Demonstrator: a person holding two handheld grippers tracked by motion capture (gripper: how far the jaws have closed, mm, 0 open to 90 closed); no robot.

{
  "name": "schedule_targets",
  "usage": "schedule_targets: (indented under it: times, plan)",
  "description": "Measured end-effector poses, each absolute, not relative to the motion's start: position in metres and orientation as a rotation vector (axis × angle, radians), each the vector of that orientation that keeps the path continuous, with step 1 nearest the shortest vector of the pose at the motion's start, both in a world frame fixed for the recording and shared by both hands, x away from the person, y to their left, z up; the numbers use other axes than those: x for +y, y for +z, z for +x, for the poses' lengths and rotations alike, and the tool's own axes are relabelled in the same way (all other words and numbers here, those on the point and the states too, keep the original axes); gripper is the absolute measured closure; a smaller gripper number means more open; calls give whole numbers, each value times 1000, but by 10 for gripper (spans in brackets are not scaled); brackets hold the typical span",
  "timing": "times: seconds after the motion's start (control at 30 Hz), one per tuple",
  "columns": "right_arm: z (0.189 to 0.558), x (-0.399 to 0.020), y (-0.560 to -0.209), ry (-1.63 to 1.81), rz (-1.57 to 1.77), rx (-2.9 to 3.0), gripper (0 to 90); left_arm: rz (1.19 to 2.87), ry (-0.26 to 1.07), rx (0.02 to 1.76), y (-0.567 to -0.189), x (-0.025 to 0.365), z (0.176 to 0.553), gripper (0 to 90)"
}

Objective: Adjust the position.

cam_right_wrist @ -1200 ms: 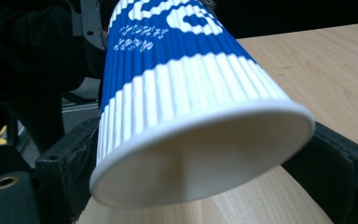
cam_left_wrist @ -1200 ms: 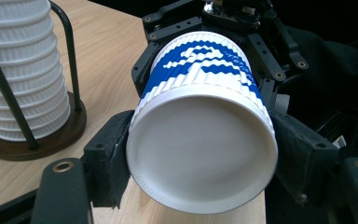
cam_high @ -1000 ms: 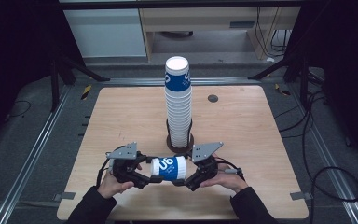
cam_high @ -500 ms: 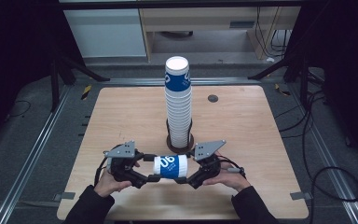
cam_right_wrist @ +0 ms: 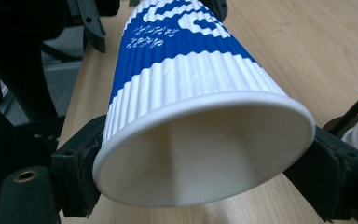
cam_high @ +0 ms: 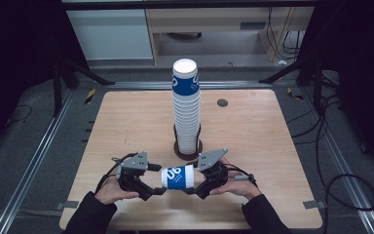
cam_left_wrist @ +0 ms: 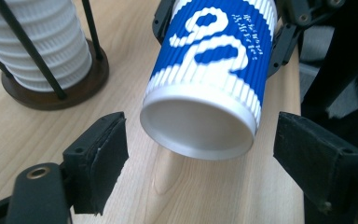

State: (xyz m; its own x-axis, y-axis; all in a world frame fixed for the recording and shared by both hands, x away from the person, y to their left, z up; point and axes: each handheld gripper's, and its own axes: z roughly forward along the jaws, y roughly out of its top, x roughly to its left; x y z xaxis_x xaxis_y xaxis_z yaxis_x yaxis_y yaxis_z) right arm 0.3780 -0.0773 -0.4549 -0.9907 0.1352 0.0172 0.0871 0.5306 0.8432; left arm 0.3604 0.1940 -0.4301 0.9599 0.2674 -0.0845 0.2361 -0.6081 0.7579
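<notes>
A paper cup (cam_high: 177, 177) with a ribbed, corrugated wall — white with a blue band and white lettering — lies on its side just above the pale wooden table (cam_high: 253, 131), near the front edge, between the two grippers. In the right gripper view its wide mouth (cam_right_wrist: 205, 154) faces the camera, a smooth rolled rim around a plain white inside, and the right gripper (cam_high: 205, 181) has its black padded jaws pressed on the wall just behind that rim, one at each side. Those jaws have just been closing and then eased a little wider, with the cup between them. In the left gripper view the cup's narrower end (cam_left_wrist: 198, 126) is a recessed white base; the left gripper (cam_high: 148, 184) stands wide, its pads on either side of that end and apart from it.

Behind, a tall stack of cups (cam_high: 187, 112) of the same ribbed kind stands in a dark round holder (cam_high: 187, 148) with thin black uprights; only its top cup shows the blue band. In the gripper views the stack is cut off at the frame edge. The lettering is too small to read in the high view.

Compared with a second ago, the cup and both hands sit in nearly the same place in the high view.
</notes>
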Motion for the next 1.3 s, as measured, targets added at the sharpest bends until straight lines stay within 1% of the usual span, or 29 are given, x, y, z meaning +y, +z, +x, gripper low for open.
schedule_targets:
  times: [0.27, 0.33, 0.53, 0.67, 0.93, 1.03, 1.1, 1.17, 1.3]
  plan:
    - [374, -65, -462, 1396, 150, 2771, 150, 2383, 53, 284, -440, 179, 356, 173]
    - [373, -62, -465, 1374, 131, 2788, 149, 2415, 40, 267, -441, 175, 354, 187]
    - [369, -57, -467, 1353, 85, 2817, 149, 2445, 31, 246, -445, 171, 352, 255]
    - [369, -57, -467, 1355, 77, 2819, 151, 2447, 24, 241, -445, 171, 352, 265]
    - [370, -58, -466, 1382, 88, 2807, 134, 2414, 19, 247, -443, 174, 354, 271]
    - [372, -60, -463, 1429, 119, 2786, 83, 2394, 20, 261, -442, 178, 356, 271]
    - [374, -65, -459, 1469, 153, 2754, 79, 2370, 24, 277, -440, 182, 358, 271]
    - [377, -71, -454, 1520, 208, 2717, 72, 2336, 25, 298, -438, 187, 360, 271]
    - [383, -86, -441, 1631, 308, 2618, 71, 2212, 22, 367, -433, 201, 366, 269]
